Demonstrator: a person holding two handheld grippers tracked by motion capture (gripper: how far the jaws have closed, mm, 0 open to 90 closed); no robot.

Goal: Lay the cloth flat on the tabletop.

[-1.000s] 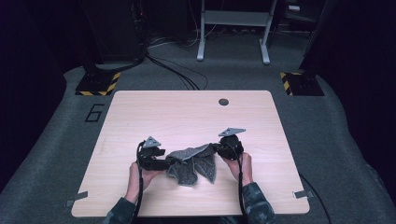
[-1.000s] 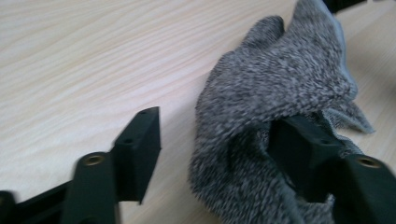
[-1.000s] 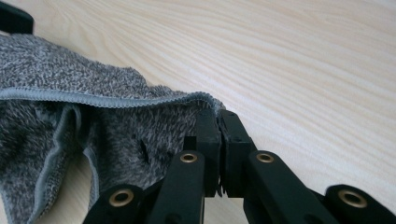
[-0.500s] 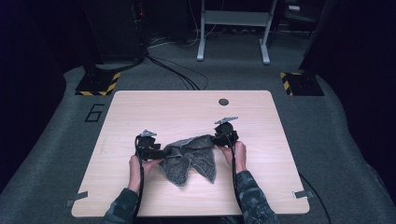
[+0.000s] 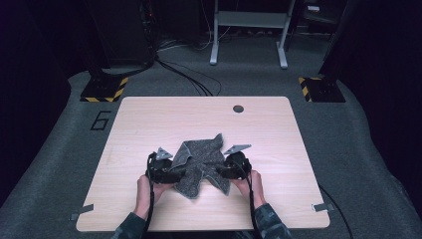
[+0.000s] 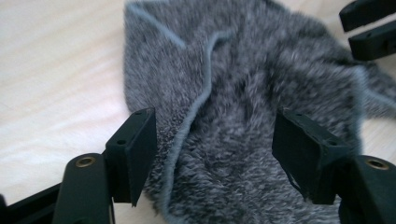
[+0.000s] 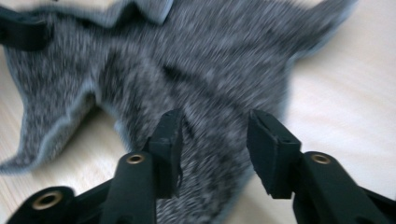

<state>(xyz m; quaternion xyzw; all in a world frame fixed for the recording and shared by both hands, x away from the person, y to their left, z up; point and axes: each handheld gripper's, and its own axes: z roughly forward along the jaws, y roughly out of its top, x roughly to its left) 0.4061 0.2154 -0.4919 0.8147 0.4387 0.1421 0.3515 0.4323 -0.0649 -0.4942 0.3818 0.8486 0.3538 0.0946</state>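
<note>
a crumpled grey fleece cloth (image 5: pixel 201 163) lies on the table (image 5: pixel 149 119). the left gripper (image 6: pixel 212 154), at the cloth's 9 o'clock, has its jaws spread wide over the fleece. the right gripper (image 7: pixel 215 149), at 3 o'clock, is parted too, clamping nothing.

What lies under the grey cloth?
The grey cloth lies crumpled on the bare wooden table. Nothing else shows at its edges; whatever its folds cover is hidden.

The grey cloth (image 5: pixel 201 164) now spreads flatter between both sets of jaws, which stand parted, no longer clamping it.
</note>
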